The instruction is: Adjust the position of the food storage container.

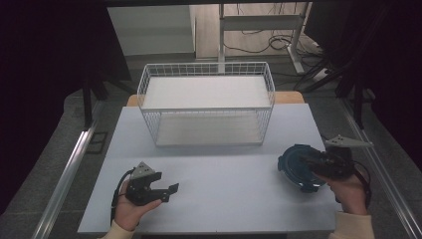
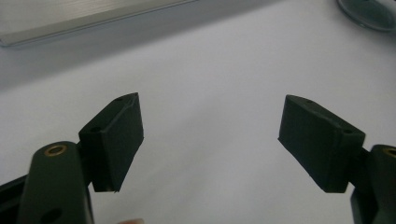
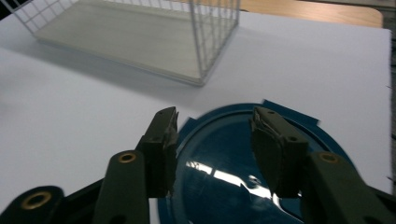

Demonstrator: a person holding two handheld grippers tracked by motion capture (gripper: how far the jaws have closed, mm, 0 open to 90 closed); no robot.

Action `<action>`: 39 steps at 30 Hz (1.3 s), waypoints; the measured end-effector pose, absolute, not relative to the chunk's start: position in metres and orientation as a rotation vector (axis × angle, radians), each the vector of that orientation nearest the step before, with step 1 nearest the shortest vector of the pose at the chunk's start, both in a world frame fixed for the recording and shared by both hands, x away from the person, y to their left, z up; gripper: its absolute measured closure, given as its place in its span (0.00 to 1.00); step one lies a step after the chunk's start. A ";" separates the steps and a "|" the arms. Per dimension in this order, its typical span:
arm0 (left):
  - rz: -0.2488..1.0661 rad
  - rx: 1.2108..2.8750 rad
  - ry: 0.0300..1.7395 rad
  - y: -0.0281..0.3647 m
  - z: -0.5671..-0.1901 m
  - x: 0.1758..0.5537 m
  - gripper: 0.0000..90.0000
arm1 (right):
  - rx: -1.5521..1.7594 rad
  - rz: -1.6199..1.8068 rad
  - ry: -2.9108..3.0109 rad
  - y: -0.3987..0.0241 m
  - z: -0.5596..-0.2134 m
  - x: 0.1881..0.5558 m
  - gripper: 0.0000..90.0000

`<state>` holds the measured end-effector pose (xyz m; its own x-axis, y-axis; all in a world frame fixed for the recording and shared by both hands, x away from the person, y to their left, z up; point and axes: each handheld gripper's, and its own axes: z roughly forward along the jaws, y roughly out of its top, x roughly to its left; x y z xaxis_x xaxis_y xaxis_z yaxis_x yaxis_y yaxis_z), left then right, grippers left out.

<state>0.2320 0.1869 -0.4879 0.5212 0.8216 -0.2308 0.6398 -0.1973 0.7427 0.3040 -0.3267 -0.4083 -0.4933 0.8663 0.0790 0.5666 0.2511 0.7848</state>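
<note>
Both grippers sit on the near side of the white wire basket [image 1: 206, 102] in the high view: the left gripper [image 1: 166, 190] spread over bare table [image 1: 224, 184], the right gripper [image 1: 304, 162] above a blue round lid [image 1: 292, 167] near the basket's right corner. Left gripper view: jaws wide apart, nothing between. Right gripper view: jaws spread, hovering over the lid [image 3: 219, 154]; contact cannot be told.
</note>
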 end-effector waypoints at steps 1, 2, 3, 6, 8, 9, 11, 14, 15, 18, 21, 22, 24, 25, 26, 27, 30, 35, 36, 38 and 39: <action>0.274 1.923 1.197 0.187 -0.488 0.232 0.24 | 1.312 1.114 2.159 -0.327 -0.408 0.304 0.58; 0.274 1.922 1.197 0.187 -0.488 0.232 0.24 | 1.328 1.100 2.150 -0.333 -0.410 0.305 0.60; 0.275 1.919 1.196 0.187 -0.487 0.232 0.24 | 1.328 1.100 2.150 -0.333 -0.410 0.305 0.60; 0.273 1.921 1.196 0.187 -0.487 0.232 0.24 | 1.361 1.063 2.117 -0.346 -0.412 0.307 0.67; 0.273 1.921 1.197 0.187 -0.488 0.232 0.24 | 1.364 1.053 2.105 -0.352 -0.414 0.308 0.73; 0.272 1.921 1.198 0.187 -0.488 0.232 0.24 | 1.364 1.053 2.105 -0.352 -0.414 0.308 0.73; 0.272 1.919 1.199 0.187 -0.489 0.232 0.24 | 1.387 1.018 2.090 -0.360 -0.417 0.311 0.81; 0.271 1.920 1.198 0.187 -0.489 0.233 0.24 | 1.402 0.979 2.078 -0.366 -0.420 0.314 0.86; 0.271 1.922 1.198 0.187 -0.488 0.233 0.24 | 1.412 0.967 2.076 -0.369 -0.422 0.316 0.89; 0.271 1.923 1.197 0.187 -0.488 0.232 0.24 | 1.438 0.926 2.065 -0.377 -0.425 0.323 0.97; 0.271 1.922 1.200 0.187 -0.489 0.233 0.24 | 1.453 0.887 2.051 -0.383 -0.426 0.331 0.99; 0.272 1.919 1.200 0.187 -0.489 0.233 0.24 | 1.459 0.852 2.042 -0.384 -0.427 0.337 0.99; 0.273 1.919 1.202 0.187 -0.489 0.233 0.24 | 1.466 0.822 2.043 -0.386 -0.430 0.342 0.99; 0.274 1.919 1.203 0.187 -0.489 0.233 0.24 | 1.466 0.822 2.043 -0.386 -0.430 0.342 0.99; 0.273 1.919 1.203 0.187 -0.489 0.233 0.24 | 1.473 0.802 2.044 -0.387 -0.433 0.344 0.99; 0.273 1.919 1.202 0.187 -0.489 0.233 0.24 | 1.478 0.779 2.046 -0.387 -0.436 0.346 0.99; 0.271 1.921 1.201 0.186 -0.489 0.233 0.24 | 1.493 0.693 2.060 -0.390 -0.447 0.350 0.99; 0.273 1.916 1.208 0.188 -0.489 0.233 0.24 | 1.504 0.672 2.080 -0.394 -0.452 0.351 1.00; 0.273 1.916 1.208 0.188 -0.489 0.233 0.24 | 1.510 0.663 2.086 -0.394 -0.454 0.351 1.00; 0.272 1.915 1.210 0.189 -0.489 0.233 0.24 | 1.516 0.648 2.088 -0.394 -0.455 0.351 1.00; 0.272 1.916 1.211 0.189 -0.490 0.233 0.24 | 1.514 0.637 2.092 -0.394 -0.456 0.351 1.00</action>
<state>0.2334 0.1889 -0.4896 0.5113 0.8262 -0.2365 0.6458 -0.1879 0.7400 0.3515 -0.3939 -0.4557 -0.2755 0.9553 -0.1072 0.7334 0.2809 0.6191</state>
